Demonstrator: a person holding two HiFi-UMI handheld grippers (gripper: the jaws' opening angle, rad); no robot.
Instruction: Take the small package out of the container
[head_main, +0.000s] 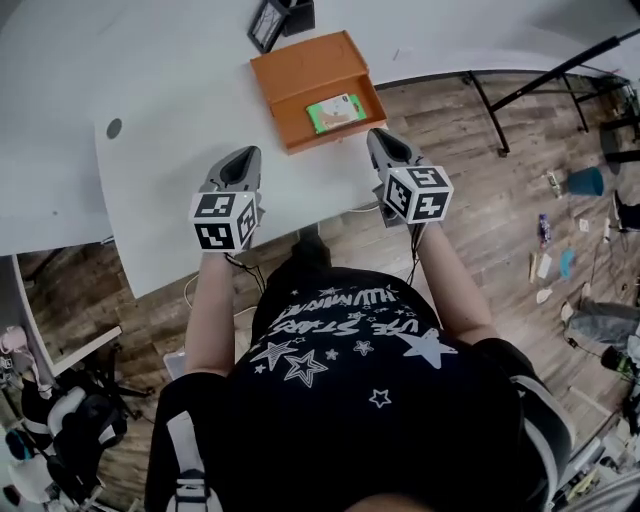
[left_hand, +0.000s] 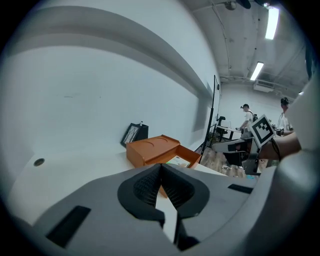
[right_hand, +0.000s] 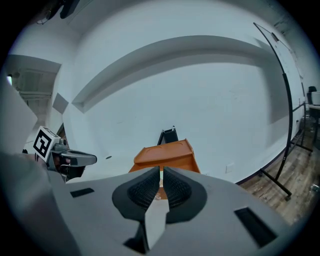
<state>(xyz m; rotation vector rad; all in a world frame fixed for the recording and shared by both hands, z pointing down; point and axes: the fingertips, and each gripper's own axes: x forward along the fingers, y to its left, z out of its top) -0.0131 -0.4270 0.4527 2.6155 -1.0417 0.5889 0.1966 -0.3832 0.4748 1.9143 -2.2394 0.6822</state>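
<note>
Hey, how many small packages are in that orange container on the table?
1. A green small package lies in the open half of the orange container nearest the person, toward its right end. The far half is covered, so more may be hidden there.

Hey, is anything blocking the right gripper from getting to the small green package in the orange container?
Nothing visible from above: the package lies uncovered in the orange container. Only the container's low near wall stands between it and the right gripper.
</note>
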